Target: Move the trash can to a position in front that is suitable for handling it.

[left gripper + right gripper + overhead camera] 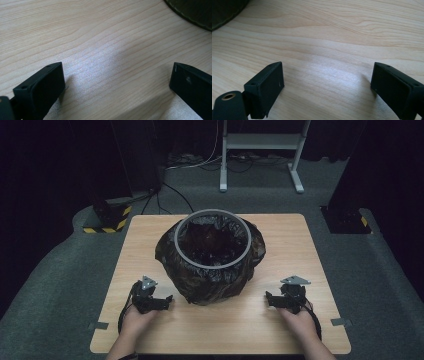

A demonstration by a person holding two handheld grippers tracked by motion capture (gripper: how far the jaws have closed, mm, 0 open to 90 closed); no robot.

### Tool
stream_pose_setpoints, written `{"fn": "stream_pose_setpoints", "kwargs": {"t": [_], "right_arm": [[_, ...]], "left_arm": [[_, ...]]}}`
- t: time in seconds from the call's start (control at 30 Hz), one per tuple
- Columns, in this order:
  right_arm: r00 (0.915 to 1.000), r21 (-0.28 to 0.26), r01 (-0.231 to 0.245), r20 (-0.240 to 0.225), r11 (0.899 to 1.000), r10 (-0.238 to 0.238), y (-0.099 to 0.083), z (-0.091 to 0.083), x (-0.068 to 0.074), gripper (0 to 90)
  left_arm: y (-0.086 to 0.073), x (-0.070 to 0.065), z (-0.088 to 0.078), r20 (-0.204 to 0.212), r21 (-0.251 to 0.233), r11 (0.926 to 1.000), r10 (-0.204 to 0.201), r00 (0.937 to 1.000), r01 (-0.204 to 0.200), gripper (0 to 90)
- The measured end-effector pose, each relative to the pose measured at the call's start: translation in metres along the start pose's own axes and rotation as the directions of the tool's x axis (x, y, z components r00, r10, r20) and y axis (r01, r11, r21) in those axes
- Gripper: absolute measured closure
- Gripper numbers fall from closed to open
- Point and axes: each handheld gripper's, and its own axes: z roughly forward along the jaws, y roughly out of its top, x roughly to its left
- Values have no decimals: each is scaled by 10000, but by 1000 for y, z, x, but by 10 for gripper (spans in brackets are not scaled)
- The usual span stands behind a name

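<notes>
The left tongs [167, 301] are held wide and empty, low over the worktop [280, 250], just left of the bin. The grey-rimmed bin [212, 245], lined with a black bag [212, 285], is seen mid-worktop. The right tongs [268, 300] are spread wide, empty, just right of the bin.

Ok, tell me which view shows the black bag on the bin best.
The high view: the whole black bag shows there, draped over the bin's grey rim, between both grippers. The left gripper view catches a dark edge at its top right, the right gripper view at its top left.
</notes>
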Motion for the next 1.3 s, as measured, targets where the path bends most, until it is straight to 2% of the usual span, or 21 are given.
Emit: {"fn": "stream_pose_setpoints", "kwargs": {"t": [0.23, 0.47, 0.73, 0.83, 0.9, 1.0, 1.03, 1.17, 1.3], "right_arm": [[10000, -154, -1, 7, 9999, 2, -3, -1, 2, 109], [10000, -167, 20, -13, 9999, -21, -3, -1, 2, 111], [9997, -170, 140, -203, 9998, -143, -4, -2, 0, 116], [9995, -184, 200, -240, 9996, -205, -4, -2, -1, 119], [9992, -211, 284, -274, 9994, -290, -4, -3, -1, 129], [9993, -149, 195, -303, 9997, -200, -2, -4, -1, 132], [9992, -478, 301, -249, 9984, -313, 2, -8, 0, 132], [9977, -1111, 653, -117, 9917, -670, 9, -17, 5, 133], [9930, -1662, 1141, -101, 9795, -1174, 16, -29, 14, 132]], "left_arm": [[1, 2, 1, 93, 28, 9999, 106, 9999, -107, 3], [6, 1, 4, 11, 158, 9999, -14, 10000, 14, 1], [9, 2, 6, 35, 240, 9997, 36, 10000, -37, 4], [11, 3, 7, 96, 156, 9999, 22, 10000, -23, 4], [13, 2, 5, 14, 55, 9999, 147, 9999, -147, 4], [16, 1, 3, 38, -157, 9997, 185, 9998, -184, 4], [19, -1, -1, 20, -370, 9992, 171, 9999, -170, 5], [25, -1, -9, 188, -729, 9973, -14, 9998, 27, 9], [30, -4, -18, 68, -1098, 9938, 210, 9998, -201, 10]]}}
